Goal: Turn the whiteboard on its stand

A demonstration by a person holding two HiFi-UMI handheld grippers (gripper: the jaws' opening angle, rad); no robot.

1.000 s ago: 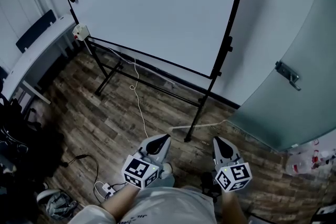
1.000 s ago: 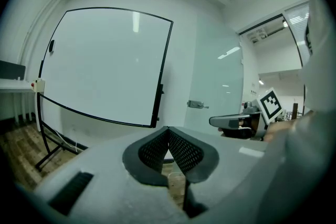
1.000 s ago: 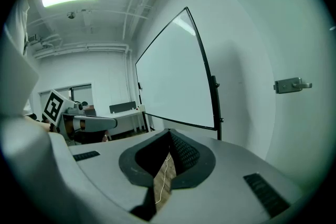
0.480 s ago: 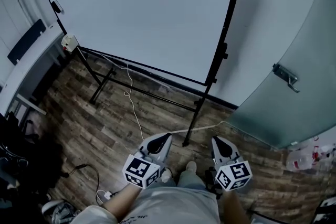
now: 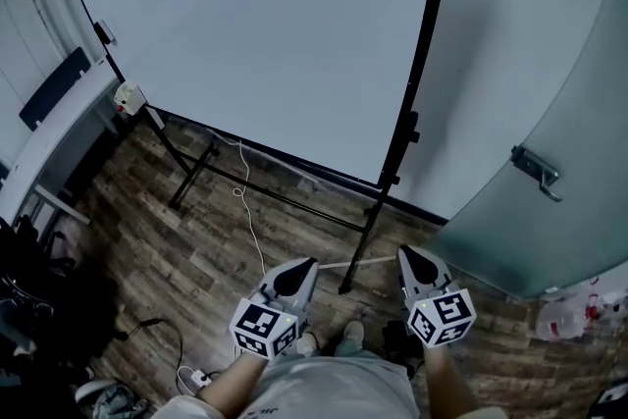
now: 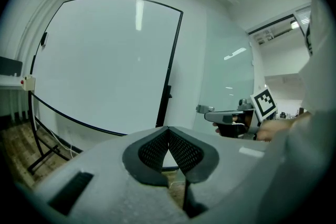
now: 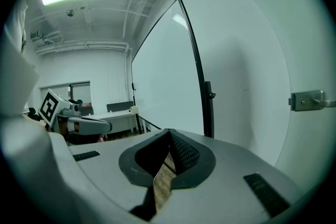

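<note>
Whiteboard point(image 5: 265, 34) is facing both claws, its long side running left to right ahead. Left claw point(image 5: 302, 265) and right claw point(image 5: 407, 256) are pointing forward side by side, pinched closed, empty.

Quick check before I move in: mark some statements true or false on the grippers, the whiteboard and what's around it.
1. The left gripper and right gripper are both shut and empty. True.
2. The right gripper grips the right post of the whiteboard. False: it is held low by the person, apart from the post.
3. A white cable lies on the wood floor below the whiteboard. True.
4. The whiteboard lies flat on the floor. False: it stands upright on its stand.
5. A door handle shows to the right of the whiteboard. True.
</note>
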